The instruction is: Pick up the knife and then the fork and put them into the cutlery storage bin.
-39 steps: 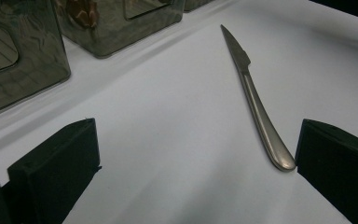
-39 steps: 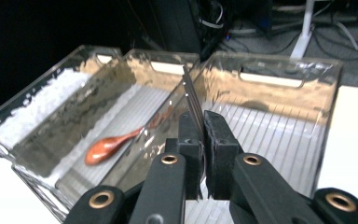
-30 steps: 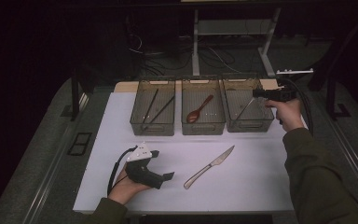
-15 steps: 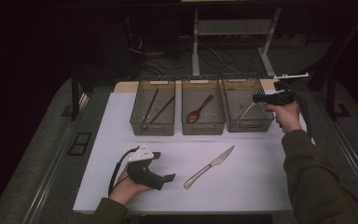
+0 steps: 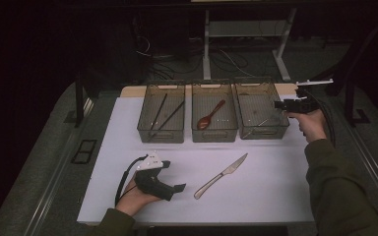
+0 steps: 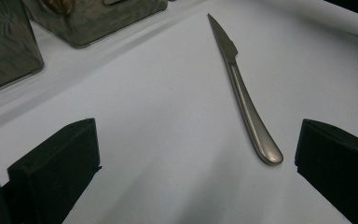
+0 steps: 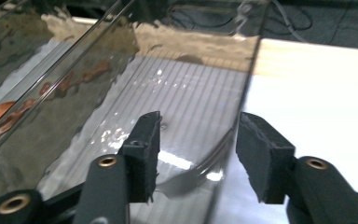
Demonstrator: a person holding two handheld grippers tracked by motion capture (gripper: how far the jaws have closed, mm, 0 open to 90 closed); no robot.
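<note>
We find the knife point(image 5: 221, 169) lying flat on the white mat point(image 5: 275, 196), in front of the three bins, tip toward the right bin point(image 5: 261, 116). Our left gripper point(image 5: 177, 188) rests low on the mat just left of the knife handle point(image 6: 256, 135), jaws spread wide, holding nothing. Our right gripper point(image 7: 196, 154) hovers over the right bin's near right edge, jaws parted and empty. The middle bin point(image 5: 214, 119) holds a spoon point(image 5: 210, 116).
</note>
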